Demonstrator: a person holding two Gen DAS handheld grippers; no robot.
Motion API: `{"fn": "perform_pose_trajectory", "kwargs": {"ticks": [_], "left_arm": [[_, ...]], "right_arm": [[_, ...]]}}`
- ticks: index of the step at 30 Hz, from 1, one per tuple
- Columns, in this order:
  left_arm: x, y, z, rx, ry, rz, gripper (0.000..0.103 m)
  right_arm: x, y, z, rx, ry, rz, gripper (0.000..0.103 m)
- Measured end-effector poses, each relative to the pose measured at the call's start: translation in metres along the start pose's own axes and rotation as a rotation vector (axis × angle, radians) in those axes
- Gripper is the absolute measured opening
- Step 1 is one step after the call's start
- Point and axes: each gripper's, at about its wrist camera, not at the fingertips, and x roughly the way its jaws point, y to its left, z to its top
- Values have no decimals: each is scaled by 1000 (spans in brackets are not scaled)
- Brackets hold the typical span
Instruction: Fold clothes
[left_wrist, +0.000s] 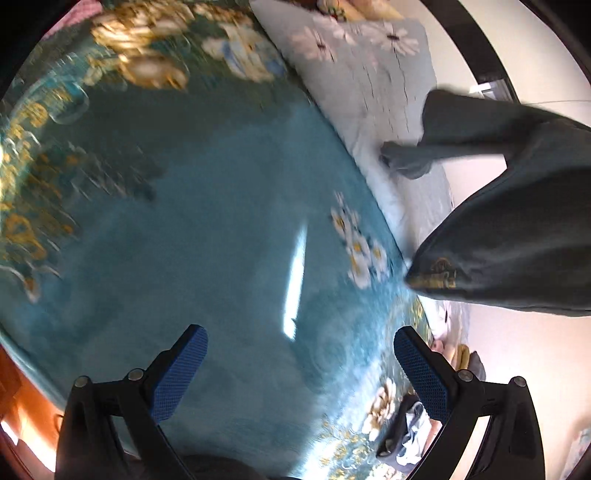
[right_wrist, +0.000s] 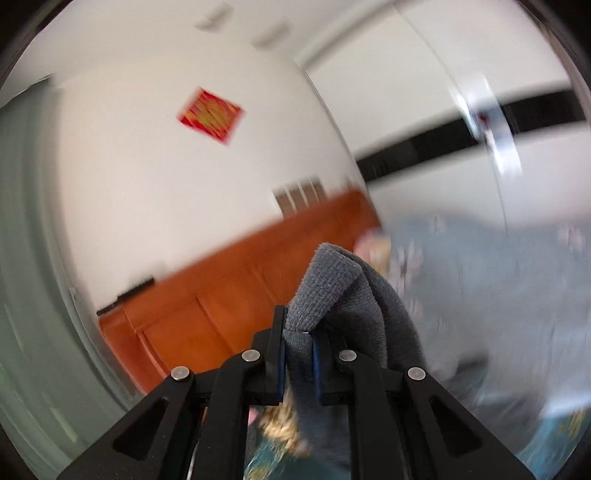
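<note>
Right gripper (right_wrist: 298, 350) is pinched on a fold of the grey knit garment (right_wrist: 343, 295), lifted clear, with most of it draped off toward 4 o'clock. Left gripper (left_wrist: 301, 373) is spread wide and empty over the teal floral bedspread (left_wrist: 221, 221). For a clean fold, a free hem should be caught by the left gripper and the cloth tensioned flat before it is laid down.

We see the grey garment (right_wrist: 332, 291) as a knitted cloth, matt and rough, with a ribbed edge. The teal blanket (left_wrist: 207, 236) looks soft and plush with a light sheen. The gripper pads (left_wrist: 181, 373) are blue textured rubber, and the headboard (right_wrist: 236, 295) is smooth, polished wood.
</note>
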Motion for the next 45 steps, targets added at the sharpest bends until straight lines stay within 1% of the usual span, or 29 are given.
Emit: {"fn": "perform_pose_trajectory", "kwargs": {"ticks": [2,3,6,8,11,13,15,16,18,23,25,28,31,32,33,34,35,36,37,38,39,41,44,45], "left_arm": [[-6,5,4,13,-10,7,103],[-3,6,4,17,1,4,103],[18,5,-8,16,65,-10,103],[37,1,-18,30,114,-5,103],[64,-1,-34,45,186,16,103],[79,-1,-41,49,222,31,103],[97,-2,-47,57,254,56,103],[103,-4,-49,65,258,68,103],[117,-8,-51,80,266,92,103],[157,-24,-45,105,275,134,102],[171,-37,-44,135,272,144,101],[197,-63,-37,220,253,176,88],[224,-81,-29,292,240,210,80],[233,-85,-26,315,239,231,77],[240,-87,-23,334,244,253,66],[247,-89,-21,348,249,272,59],[253,-91,-19,352,258,276,47],[258,-93,-18,358,263,271,40],[262,-96,-17,365,265,265,28],[263,-98,-16,373,263,255,19],[261,-99,-14,365,262,245,8],[256,-100,-11,351,254,224,6],[230,-101,1,354,183,225,4],[213,-101,8,363,143,230,4]], "right_arm": [[-27,-19,2,-2,-30,-79,11],[-37,-31,-2,21,-29,-106,11],[-70,-90,-27,118,5,-269,11],[-92,-137,-58,181,45,-412,11],[-135,-209,-117,276,125,-665,11],[-167,-257,-159,350,194,-853,11],[-205,-300,-200,488,222,-973,11],[-226,-316,-218,558,212,-1025,11],[-262,-336,-247,643,189,-1099,12],[-298,-360,-295,724,247,-1160,12],[-303,-361,-301,732,270,-1150,12],[-303,-354,-304,726,299,-1136,12],[-299,-350,-308,696,333,-1116,12],[-298,-348,-310,686,345,-1110,12],[-296,-347,-311,676,356,-1103,12],[-296,-348,-313,671,364,-1097,13],[-296,-349,-315,667,372,-1091,13],[-297,-349,-316,671,375,-1086,13],[-298,-349,-317,675,378,-1082,13],[-300,-350,-319,683,377,-1080,13],[-301,-350,-321,691,376,-1079,13],[-304,-350,-323,712,366,-1072,13],[-304,-347,-324,729,355,-1052,13],[-304,-345,-323,733,354,-1044,13]]}}
